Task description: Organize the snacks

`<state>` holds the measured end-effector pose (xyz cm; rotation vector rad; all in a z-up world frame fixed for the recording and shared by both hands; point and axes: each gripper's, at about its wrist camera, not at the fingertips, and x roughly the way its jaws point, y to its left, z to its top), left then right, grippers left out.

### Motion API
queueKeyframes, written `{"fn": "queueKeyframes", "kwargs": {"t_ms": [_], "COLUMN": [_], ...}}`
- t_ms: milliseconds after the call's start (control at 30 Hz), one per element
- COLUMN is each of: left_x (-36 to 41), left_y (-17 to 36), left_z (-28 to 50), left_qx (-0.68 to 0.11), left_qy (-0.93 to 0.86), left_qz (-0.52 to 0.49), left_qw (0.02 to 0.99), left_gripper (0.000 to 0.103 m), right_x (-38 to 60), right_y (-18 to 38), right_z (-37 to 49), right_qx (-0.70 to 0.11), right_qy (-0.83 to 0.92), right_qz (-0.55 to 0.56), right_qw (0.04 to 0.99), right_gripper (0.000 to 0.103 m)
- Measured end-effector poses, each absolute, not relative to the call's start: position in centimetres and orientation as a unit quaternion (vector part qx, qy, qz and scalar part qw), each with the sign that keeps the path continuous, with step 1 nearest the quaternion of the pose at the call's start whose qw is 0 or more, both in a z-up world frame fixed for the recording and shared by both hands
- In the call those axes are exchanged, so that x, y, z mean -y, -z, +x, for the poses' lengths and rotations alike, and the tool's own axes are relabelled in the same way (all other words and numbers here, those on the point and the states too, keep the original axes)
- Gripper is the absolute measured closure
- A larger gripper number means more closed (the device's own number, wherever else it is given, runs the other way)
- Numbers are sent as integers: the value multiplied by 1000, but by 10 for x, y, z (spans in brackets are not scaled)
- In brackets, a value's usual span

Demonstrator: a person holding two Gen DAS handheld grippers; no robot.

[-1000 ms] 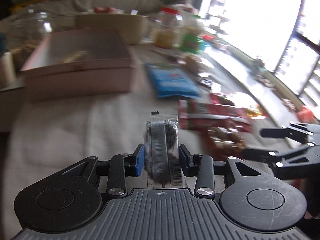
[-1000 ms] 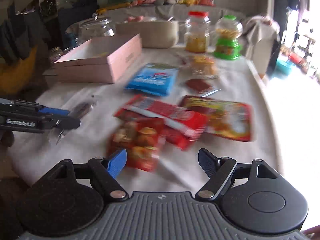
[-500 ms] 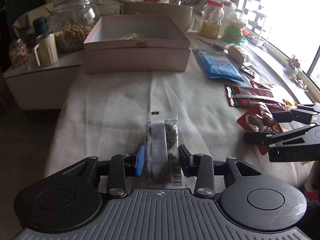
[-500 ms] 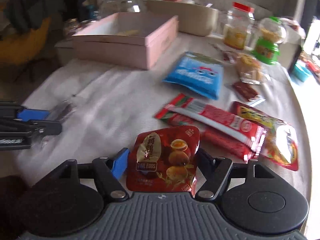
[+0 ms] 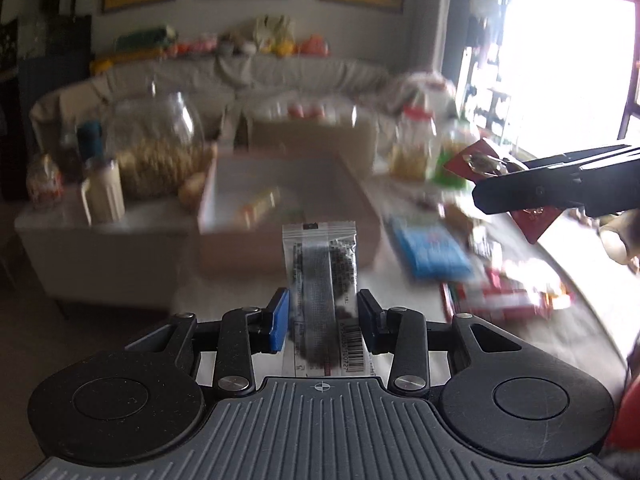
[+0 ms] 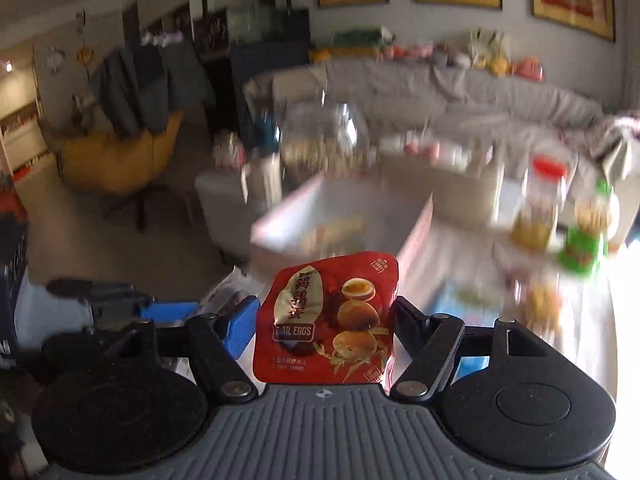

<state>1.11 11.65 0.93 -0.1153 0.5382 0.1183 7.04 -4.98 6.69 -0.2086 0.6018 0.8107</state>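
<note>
Cloth-covered table (image 5: 240, 292) and sofa behind it now fill both views level, where half a second earlier the cameras looked down on the cloth. Left gripper (image 5: 323, 322) stays clamped on the clear dark-filled snack packet (image 5: 322, 276), now raised off the cloth. Right gripper (image 6: 325, 322) grasps the red quail-egg pouch (image 6: 328, 316), likewise lifted, before the open pink box (image 6: 340, 220).

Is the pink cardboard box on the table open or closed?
Open. The pink cardboard box shows no lid on top, and the right wrist view looks down into its pale inside, where blurred yellowish items lie.
</note>
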Motion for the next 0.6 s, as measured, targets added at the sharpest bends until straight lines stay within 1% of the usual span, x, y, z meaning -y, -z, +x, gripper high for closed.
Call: {"fn": "queueKeyframes", "kwargs": {"t_ms": [100, 167, 233, 300, 400, 433, 500, 600], "left_x": [-148, -170, -194, -220, -248, -253, -258, -246], "left_y": [-45, -60, -64, -55, -19, -9, 8, 19], "left_z": [48, 85, 130, 180, 246, 259, 277, 287], "left_qx": [-217, -211, -221, -254, -342, -359, -370, -372], "left_qy": [-63, -55, -38, -16, 16, 21, 18, 6], "left_qz": [-63, -80, -109, -147, -189, -195, -177, -95], "left_qw": [972, 973, 969, 956, 920, 913, 912, 923], "left_gripper": [62, 61, 61, 61, 61, 60, 59, 60], "right_x": [25, 7, -11, -28, -48, -53, -60, -74], "right_y": [-102, -113, -112, -99, -60, -45, -18, 14], "right_z": [108, 135, 164, 192, 223, 231, 242, 255], "right_qx": [-256, -234, -237, -259, -306, -319, -342, -369], "right_qy": [-376, -358, -343, -339, -335, -337, -346, -365], "right_qz": [-95, -99, -101, -101, -112, -114, -116, -127], "right_qw": [885, 898, 904, 899, 884, 878, 866, 845], "right_gripper": [31, 31, 31, 31, 31, 31, 31, 29]}}
